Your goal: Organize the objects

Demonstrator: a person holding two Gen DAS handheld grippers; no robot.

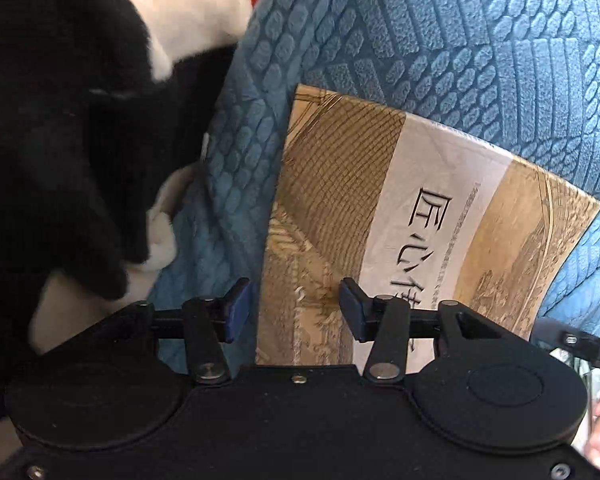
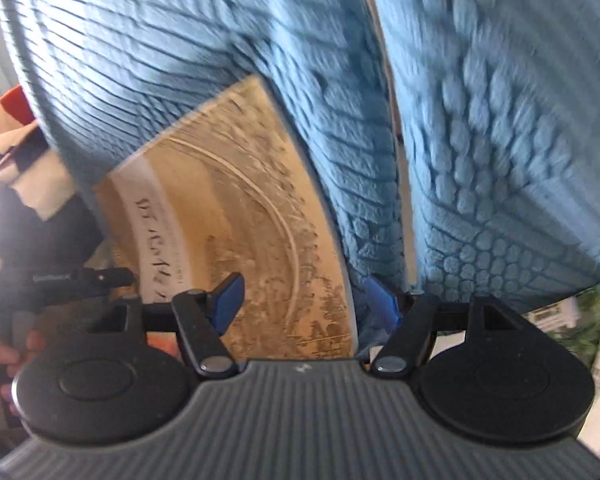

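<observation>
Flat gold-and-white printed box [image 1: 400, 216] lettered 匠心, lying on blue quilted fabric [image 1: 440, 32], black-and-white plush [image 1: 60, 140] left, left gripper [image 1: 294, 308] agape over box's near edge, gripping nothing, right gripper [image 2: 308, 300] agape astride box's right edge, empty.

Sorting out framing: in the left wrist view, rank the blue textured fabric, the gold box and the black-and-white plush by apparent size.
1. blue textured fabric
2. black-and-white plush, though nearness may inflate it
3. gold box, partly hidden by the tongs

Gold book [image 2: 236, 208], blue cushions [image 2: 500, 140], jaws apart
</observation>
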